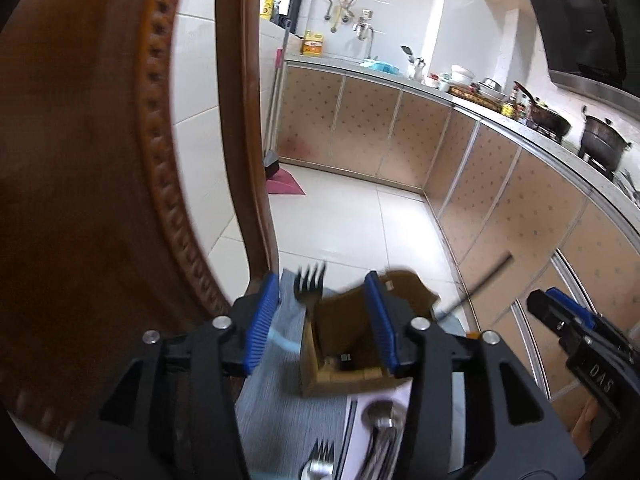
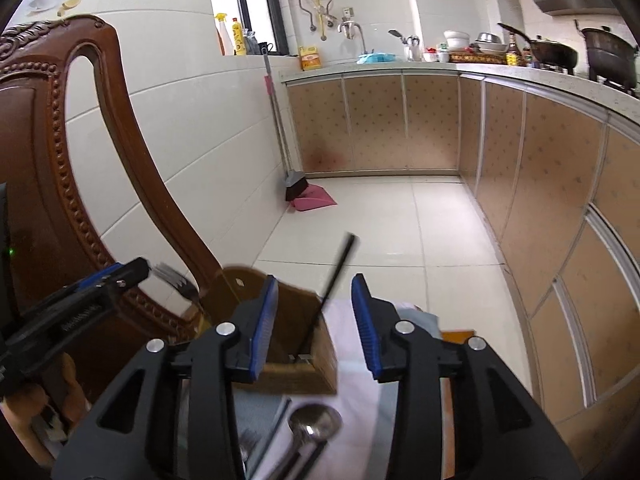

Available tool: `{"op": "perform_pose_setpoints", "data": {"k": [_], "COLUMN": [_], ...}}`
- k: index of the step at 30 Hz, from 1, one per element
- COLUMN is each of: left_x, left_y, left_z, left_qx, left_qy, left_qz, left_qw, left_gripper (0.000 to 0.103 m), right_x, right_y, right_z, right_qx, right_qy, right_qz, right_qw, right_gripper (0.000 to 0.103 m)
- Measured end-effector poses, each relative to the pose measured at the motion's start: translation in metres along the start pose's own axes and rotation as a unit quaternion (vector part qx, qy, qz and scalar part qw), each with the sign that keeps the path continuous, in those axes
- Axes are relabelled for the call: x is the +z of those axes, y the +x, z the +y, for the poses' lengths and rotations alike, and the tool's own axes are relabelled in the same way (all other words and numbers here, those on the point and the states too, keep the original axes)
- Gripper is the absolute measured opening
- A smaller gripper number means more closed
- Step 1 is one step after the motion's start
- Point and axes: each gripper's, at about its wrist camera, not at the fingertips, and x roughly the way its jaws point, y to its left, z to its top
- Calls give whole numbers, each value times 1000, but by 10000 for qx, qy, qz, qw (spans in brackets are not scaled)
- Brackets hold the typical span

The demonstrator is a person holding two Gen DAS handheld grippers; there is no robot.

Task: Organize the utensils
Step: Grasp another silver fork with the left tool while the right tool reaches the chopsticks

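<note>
Tiled kitchen floor [image 2: 400, 220], patterned cabinets [image 2: 400, 120]

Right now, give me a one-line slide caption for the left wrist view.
Open left gripper hovers over a wooden utensil holder holding a fork, spoons on the mat below.

To your left stands a carved wooden chair [image 2: 48, 168], right against the tiled wall. Ahead, a broom [image 2: 294, 186] leans beside a pink dustpan [image 2: 316, 199]. Along the counter [image 2: 500, 70] you've got a wok [image 2: 554, 54], a dark pot [image 2: 610, 60] and stacked bowls [image 2: 457, 40].
</note>
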Motion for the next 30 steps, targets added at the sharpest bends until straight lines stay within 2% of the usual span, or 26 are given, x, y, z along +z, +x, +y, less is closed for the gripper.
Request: {"op": "perform_pose_setpoints", "data": {"k": [3, 5, 7, 9, 10, 12, 14, 18, 21, 26, 28, 30], "left_x": [-29, -59, -83, -109, -123, -144, -163, -185, -193, -199, -200, -201], "left_y": [-18, -15, -3, 15, 25, 35, 41, 44, 42, 41, 40, 38], "left_z": [0, 0, 2, 6, 8, 14, 18, 17, 22, 22, 23, 24], "left_qx": [22, 71, 89, 223, 267, 302, 385, 254, 213, 184, 179, 173], "left_qy": [258, 467, 548, 573, 544, 511, 531, 548, 569, 574, 566, 546], "left_qz": [119, 408, 701, 1152, 1424, 1732, 1999, 2331, 2421, 2496, 2520, 2548], "left_qw": [9996, 9980, 9960, 9914, 9880, 9831, 9776, 9706, 9684, 9665, 9659, 9653], "left_gripper": [50, 50, 48, 38, 38, 38, 38, 38, 38, 38, 38, 38], "right_x": [-24, -51, -81, -113, -123, -145, -158, -175, -181, -187, -187, -187], "right_y": [-26, -31, -20, 4, 13, 35, 49, 67, 77, 100, 102, 103], "right_z": [-10, -17, -21, -22, -23, -21, -15, 6, 11, 19, 23, 30], "right_qx": [-202, -361, -496, -530, -535, -418, -402, -199, -121, -266, -322, -351], "right_qy": [-73, -148, -199, -153, -92, 73, 117, 114, 181, 209, 103, -78], "right_qz": [95, 344, 807, 1388, 1612, 2096, 2322, 2599, 2734, 2957, 2923, 2911], "right_qw": [9997, 9986, 9953, 9888, 9854, 9769, 9718, 9654, 9616, 9547, 9557, 9560], "right_gripper": [41, 41, 41, 34, 29, 28, 28, 28, 28, 28, 28, 15]}}
